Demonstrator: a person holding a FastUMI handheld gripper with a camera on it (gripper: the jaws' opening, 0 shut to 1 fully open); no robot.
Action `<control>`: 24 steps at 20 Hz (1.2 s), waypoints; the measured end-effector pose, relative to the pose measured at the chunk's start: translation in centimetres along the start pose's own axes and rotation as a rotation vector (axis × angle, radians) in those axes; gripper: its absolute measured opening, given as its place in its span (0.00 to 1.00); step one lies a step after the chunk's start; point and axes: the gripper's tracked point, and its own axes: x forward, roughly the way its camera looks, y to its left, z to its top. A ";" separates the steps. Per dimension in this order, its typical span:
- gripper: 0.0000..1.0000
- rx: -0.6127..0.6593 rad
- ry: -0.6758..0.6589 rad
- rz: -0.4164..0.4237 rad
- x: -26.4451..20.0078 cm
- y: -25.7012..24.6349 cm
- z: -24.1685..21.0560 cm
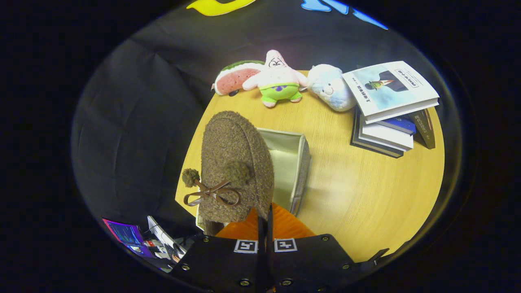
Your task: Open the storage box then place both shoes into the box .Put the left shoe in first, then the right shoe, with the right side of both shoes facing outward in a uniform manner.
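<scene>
- Gripper (265, 221) fingers sit pressed almost together, pinching the rear collar of a fuzzy brown slipper-like shoe with pom-pom laces (236, 162).
- That shoe hangs over the open beige fabric storage box (300, 162) on the round wooden table (358, 191).
- It looks soft and light; the collar may flex, so a firm heel-edge hold seems best.
- Plush toys (279, 79) and stacked books (388, 110) lie far beyond.

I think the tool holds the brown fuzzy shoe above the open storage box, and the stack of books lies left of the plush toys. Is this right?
Not quite. In the gripper view the stack of books lies right of the plush toys, not left. The rest holds: the tool, fingers pressed together, holds the brown fuzzy shoe above the open storage box.
</scene>
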 end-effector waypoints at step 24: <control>0.02 -0.033 0.137 -0.350 9.9 -2.9 -1.4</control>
